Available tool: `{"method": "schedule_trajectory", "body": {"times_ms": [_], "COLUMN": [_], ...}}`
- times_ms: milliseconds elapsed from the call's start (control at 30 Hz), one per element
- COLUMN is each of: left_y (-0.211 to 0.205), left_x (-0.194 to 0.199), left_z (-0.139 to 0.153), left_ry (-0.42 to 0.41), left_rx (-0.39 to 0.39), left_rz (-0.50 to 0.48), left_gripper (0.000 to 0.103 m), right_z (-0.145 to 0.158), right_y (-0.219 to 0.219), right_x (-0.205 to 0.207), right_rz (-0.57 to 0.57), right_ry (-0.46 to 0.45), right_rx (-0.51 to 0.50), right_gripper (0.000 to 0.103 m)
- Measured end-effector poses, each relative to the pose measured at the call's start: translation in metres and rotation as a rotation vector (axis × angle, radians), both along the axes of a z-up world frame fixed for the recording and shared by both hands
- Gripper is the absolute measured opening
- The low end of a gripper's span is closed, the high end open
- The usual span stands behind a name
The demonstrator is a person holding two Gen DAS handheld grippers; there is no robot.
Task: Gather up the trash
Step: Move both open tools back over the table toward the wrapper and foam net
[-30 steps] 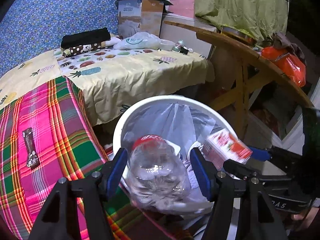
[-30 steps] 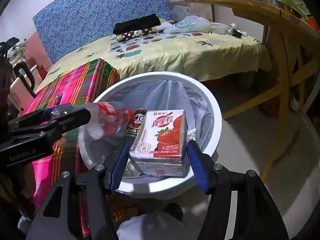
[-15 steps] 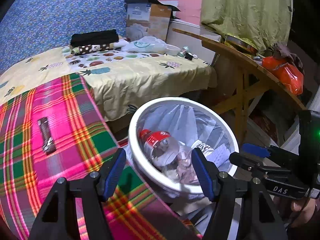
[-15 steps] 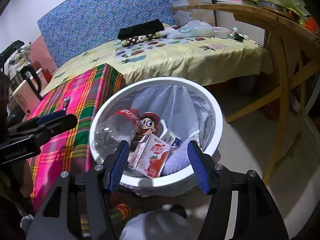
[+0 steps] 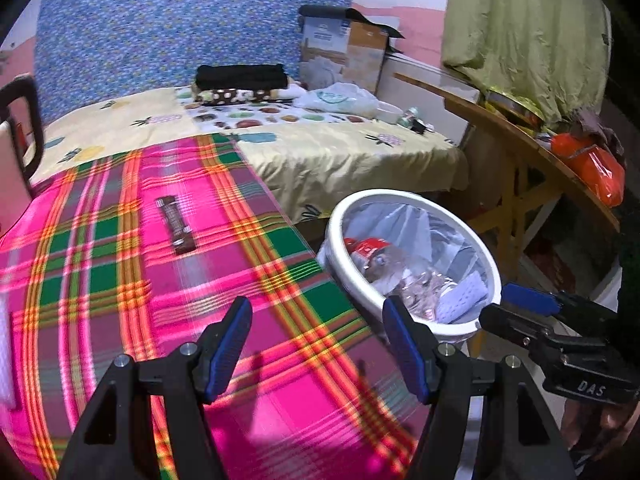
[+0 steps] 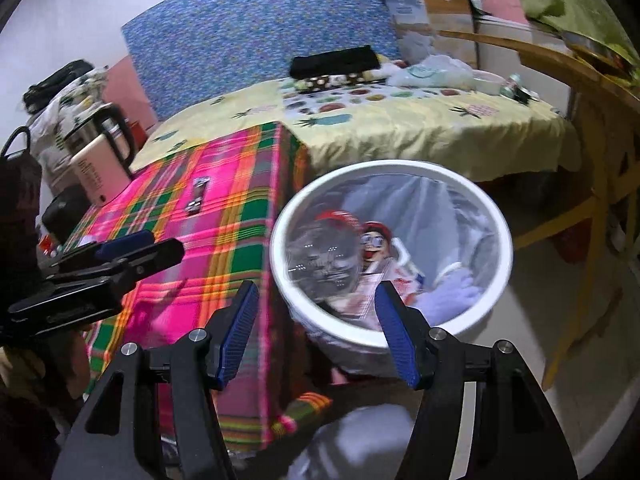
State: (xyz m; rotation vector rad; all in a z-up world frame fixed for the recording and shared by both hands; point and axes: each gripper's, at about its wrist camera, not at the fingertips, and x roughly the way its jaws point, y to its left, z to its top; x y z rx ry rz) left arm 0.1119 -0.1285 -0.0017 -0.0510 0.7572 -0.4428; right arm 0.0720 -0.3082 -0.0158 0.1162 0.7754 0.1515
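Hovering over pink plaid cloth (image 5: 120,280) at the lower centre of the left wrist view: left tongs (image 5: 316,350), blue pads (image 5: 228,346) spread wide apart, nothing between them. Right tongs (image 6: 312,328) likewise gaping at the bottom centre of the right wrist view, pads parted and empty, framing the near rim of the white bin (image 6: 505,248).

Sitting right of centre in the left view, the same white bin (image 5: 491,272), lined with a clear bag (image 5: 400,220), just beside the edge of the plaid-covered bed. Lying inside it: a crushed clear bottle (image 6: 324,260) with a red label, against the left wall of the bin; a carton (image 6: 376,240) printed with a cartoon face next to it; a strawberry-printed pack (image 6: 394,280), partly hidden behind the right pad; pale crumpled paper (image 6: 452,292) toward the bin's right side.

Resting on the plaid cloth, well apart from the bin: a dark brown wrapper (image 5: 176,226), left of centre in the left view, small and upper left of the bin in the right view.

Farther up: yellow fruit-print sheet (image 5: 340,148), folded black cloth (image 5: 240,76), a cardboard box (image 5: 348,56) at top centre. Wooden bench (image 5: 520,152) along the right edge, carrying an orange bag (image 5: 596,168). Kettle (image 6: 100,152) at far left of the right view.
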Motion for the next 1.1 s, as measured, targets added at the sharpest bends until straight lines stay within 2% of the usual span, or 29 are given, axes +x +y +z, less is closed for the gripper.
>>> {"method": "schedule_trajectory", "body": {"times_ms": [500,1100], "left_y": [0.058,0.119], "left_x": [-0.029,-0.038], "left_z": [-0.007,-0.017], "left_ry": [-0.006,0.020], "left_rx": [0.030,0.058], "left_rz": [0.166,0.355], "left_gripper": [0.069,0.070], "right_z": [0.004,0.004], "right_y": [0.044,0.089], "right_x": [-0.005,0.007], "right_rz": [0.130,0.239], "right_ry": [-0.043,-0.011], "right_rx": [0.006,-0.007], "right_gripper": [0.062,0.062]}}
